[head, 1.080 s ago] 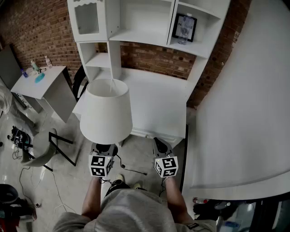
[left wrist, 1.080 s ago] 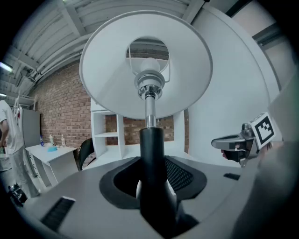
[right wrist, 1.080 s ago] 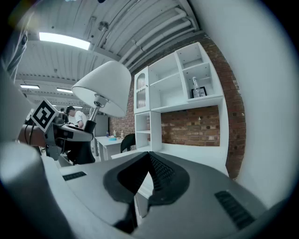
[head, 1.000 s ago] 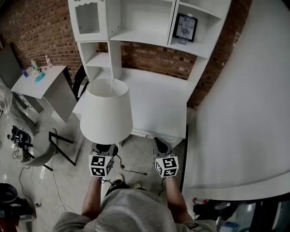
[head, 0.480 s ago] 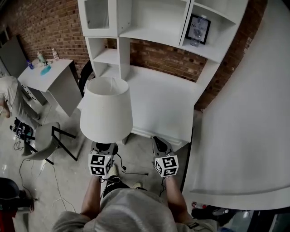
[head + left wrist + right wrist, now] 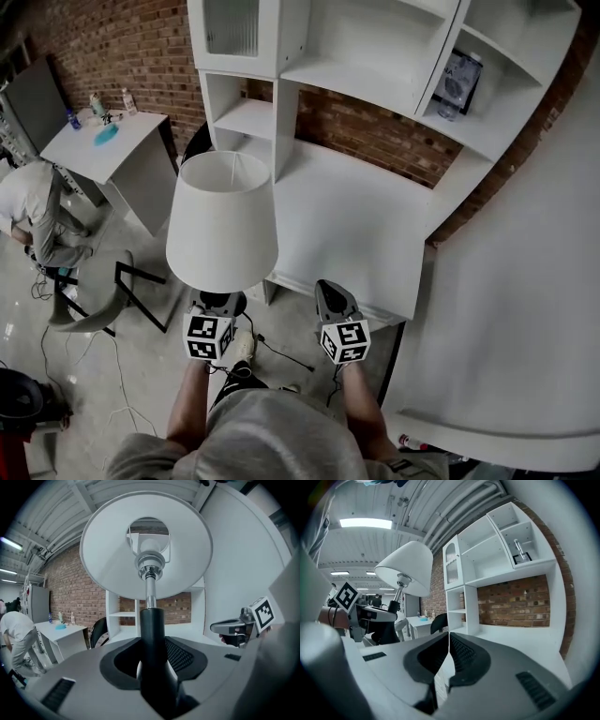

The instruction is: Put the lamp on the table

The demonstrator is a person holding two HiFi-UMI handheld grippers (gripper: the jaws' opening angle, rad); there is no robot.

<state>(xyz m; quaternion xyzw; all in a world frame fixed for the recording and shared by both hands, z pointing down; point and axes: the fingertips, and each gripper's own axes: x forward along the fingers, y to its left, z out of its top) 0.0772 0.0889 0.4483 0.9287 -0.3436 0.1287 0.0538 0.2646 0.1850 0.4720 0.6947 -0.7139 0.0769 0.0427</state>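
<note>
desk top (image 6: 352, 225) open ahead; shelf cubby (image 6: 246, 120) at back left, white panel (image 6: 525, 309) right.

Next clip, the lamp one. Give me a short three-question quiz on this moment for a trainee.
1. Which part of the lamp do the left tongs clamp? A shade, B dark stem, C cord.
2. True or false: the lamp stands on the white table.
3. What do the right tongs hold?
Key: 1 B. 2 False, it is held in the air. 3 Nothing; their jaws are together.
</note>
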